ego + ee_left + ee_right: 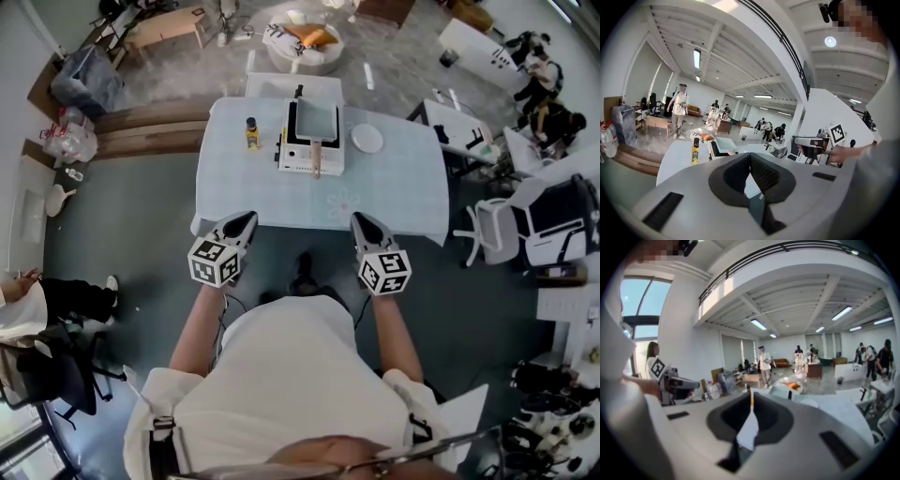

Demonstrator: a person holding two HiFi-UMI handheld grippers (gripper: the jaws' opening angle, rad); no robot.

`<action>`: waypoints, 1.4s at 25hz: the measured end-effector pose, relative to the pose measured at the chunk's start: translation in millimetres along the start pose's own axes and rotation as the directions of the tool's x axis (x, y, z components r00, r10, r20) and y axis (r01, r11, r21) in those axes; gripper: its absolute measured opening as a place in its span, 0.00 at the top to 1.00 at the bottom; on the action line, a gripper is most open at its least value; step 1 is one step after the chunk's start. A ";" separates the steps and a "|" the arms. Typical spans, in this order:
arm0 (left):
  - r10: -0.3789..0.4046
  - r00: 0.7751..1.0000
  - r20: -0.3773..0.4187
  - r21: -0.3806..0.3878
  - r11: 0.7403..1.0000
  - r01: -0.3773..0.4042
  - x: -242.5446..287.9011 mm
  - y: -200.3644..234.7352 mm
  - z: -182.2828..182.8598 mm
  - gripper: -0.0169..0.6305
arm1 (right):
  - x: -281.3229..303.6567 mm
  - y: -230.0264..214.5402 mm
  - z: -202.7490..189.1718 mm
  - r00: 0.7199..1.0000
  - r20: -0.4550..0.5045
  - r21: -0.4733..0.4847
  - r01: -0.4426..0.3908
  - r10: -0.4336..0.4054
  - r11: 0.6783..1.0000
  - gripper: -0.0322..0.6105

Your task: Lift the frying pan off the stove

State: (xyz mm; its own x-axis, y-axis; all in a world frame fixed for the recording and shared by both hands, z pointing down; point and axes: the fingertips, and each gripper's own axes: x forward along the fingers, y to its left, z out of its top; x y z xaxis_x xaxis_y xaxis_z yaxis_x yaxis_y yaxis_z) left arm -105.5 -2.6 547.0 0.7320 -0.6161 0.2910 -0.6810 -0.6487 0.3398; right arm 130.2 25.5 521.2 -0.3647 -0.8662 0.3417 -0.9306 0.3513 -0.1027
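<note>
A square grey frying pan [316, 120] with a wooden handle [317, 161] sits on a white stove [300, 159] at the middle of the table [403, 187]. Both grippers hover short of the table's near edge, well away from the pan. My left gripper [250, 218] is shut with nothing in it, and so is my right gripper [357, 219]. In the left gripper view the shut jaws [750, 158] point towards the pan [723, 144]. In the right gripper view the shut jaws [751, 398] point along the table, and the pan [780, 391] shows small and blurred.
A yellow bottle [252, 133] stands left of the stove and a white plate [367, 139] lies to its right. Office chairs [492, 230] and desks stand to the right of the table. People move about in the hall beyond [678, 105].
</note>
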 end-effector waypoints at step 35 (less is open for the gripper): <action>0.167 0.985 -0.043 -0.116 0.978 -0.171 194.0 45.6 41.6 0.93 | 183.5 -153.3 13.6 0.959 -0.111 0.094 -0.250 0.260 0.964 0.89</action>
State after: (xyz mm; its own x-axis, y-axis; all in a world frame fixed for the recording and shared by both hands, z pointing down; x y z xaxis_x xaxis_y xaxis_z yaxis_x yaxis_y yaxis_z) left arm 4.6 -170.3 581.8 0.6080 -0.6959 0.3822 -0.7892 -0.4774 0.3864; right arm 205.5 -192.1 587.0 -0.5883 -0.7001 0.4046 -0.8084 0.5220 -0.2722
